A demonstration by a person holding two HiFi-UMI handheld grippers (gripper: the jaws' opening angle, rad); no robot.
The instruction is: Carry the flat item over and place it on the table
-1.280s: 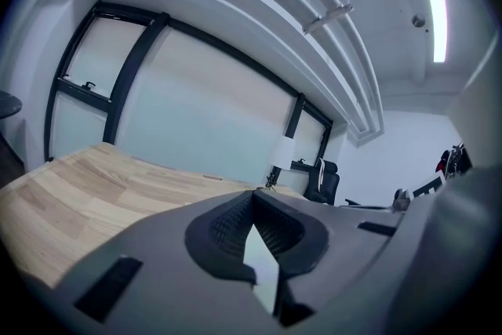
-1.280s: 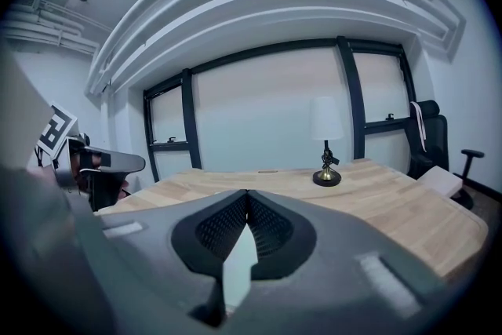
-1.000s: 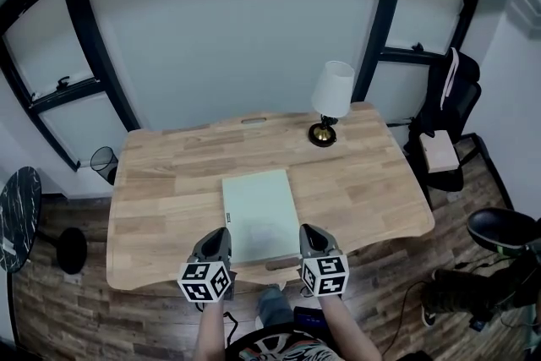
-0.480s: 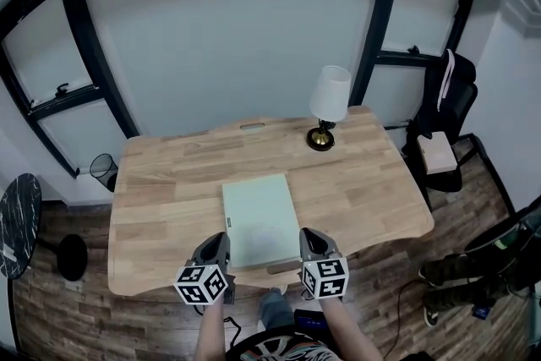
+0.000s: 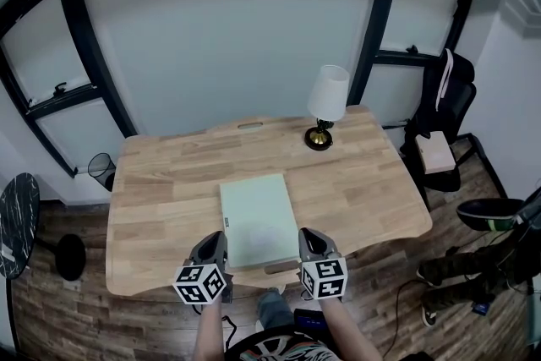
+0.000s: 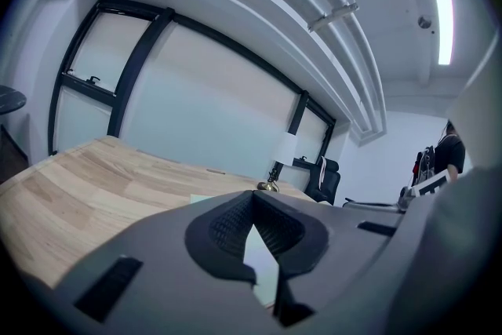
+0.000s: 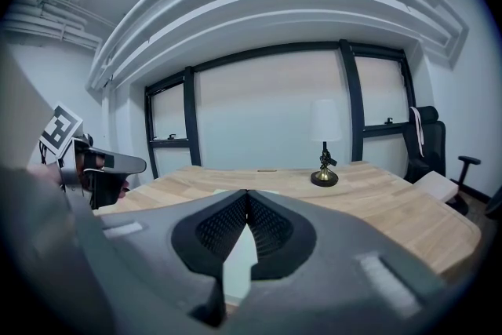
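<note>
Fingers of your left gripper (image 6: 252, 196) are pressed tip to tip with nothing caught between them, and your right gripper (image 7: 247, 194) is the same: closed and empty. You hold the two side by side at the near edge of the wooden table (image 5: 165, 173), their marker cubes toward you.

Your pale green sheet (image 5: 258, 217) lies flat on the table, roughly central from left to right and toward the near side. Its long sides run away from you and its near end sits close to the front edge. Your left gripper is just beside the sheet's near left corner and your right gripper just beside its near right corner, so the sheet's near end lies between them. Both gripper views show a pale sliver of it through the gap below the closed tips.

A lamp (image 5: 325, 101) with a white shade stands at the far right of the table, well apart from the sheet.
</note>
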